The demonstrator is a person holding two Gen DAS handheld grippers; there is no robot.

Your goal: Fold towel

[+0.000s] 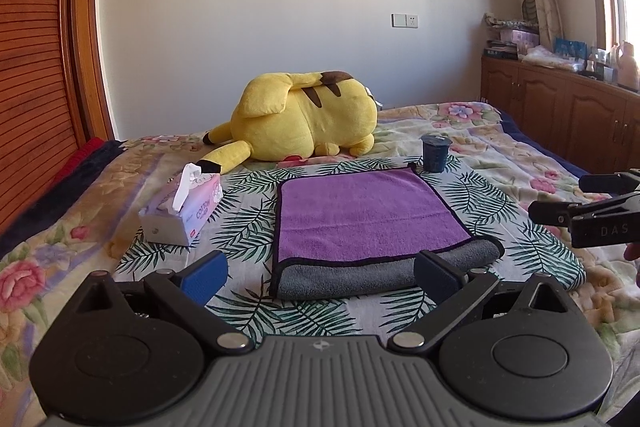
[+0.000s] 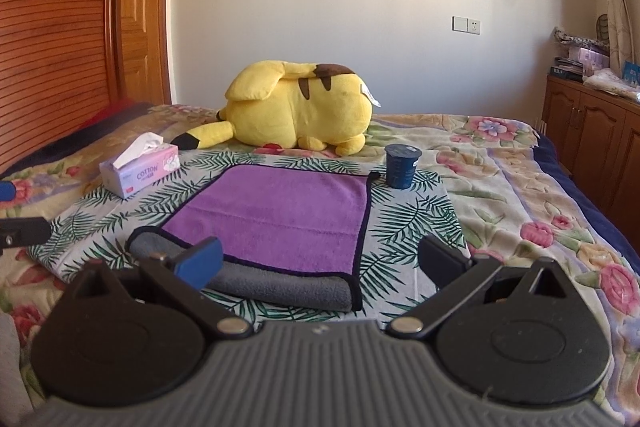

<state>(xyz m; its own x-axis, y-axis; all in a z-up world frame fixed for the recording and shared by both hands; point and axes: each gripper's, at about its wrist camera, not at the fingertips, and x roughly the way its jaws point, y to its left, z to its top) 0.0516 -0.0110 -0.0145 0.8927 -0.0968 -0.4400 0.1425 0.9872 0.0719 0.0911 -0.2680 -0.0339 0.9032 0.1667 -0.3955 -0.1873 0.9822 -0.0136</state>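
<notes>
One bed (image 1: 500, 147), and on it one of each: tissue box, plush, leaf-print cloth, towel, cup. Left to right in the left wrist view: tissue box (image 1: 182, 209) toward the bed's left edge, a white tissue sticking out the top; yellow plush (image 1: 304, 119) lying on its side farther back toward the wall; purple towel (image 1: 372, 219) about mid-bed on the leaf-print cloth (image 1: 248, 223); dark blue cup (image 1: 435, 153) upright just off the towel's far right corner, not clearly touching it. The towel is already folded once: purple face up, grey underside showing as a rolled band along the near edge, dark trim around the border. Left tool (image 1: 320, 273) is wide open, holding nothing, hovering just short of the towel's near edge; its left finger (image 1: 206, 275) sits over the cloth left of the towel, the right finger overlaps the grey fold in the view, contact can't be told. Right tool (image 2: 322, 259) is also wide open and empty, at the same near edge but shifted right: its left finger (image 2: 200, 261) overlaps the towel's (image 2: 276, 215) near left grey corner in the view, the right finger is over the cloth (image 2: 416, 223) beyond the towel's right side. Right wrist view confirms the same count: tissue box (image 2: 138, 175), plush (image 2: 296, 107), cup (image 2: 401, 166). The right tool also shows at the right edge of the left view as black arms (image 1: 592, 215). A wood cabinet (image 1: 560, 107) stands along the bed's right side, clutter on top.
</notes>
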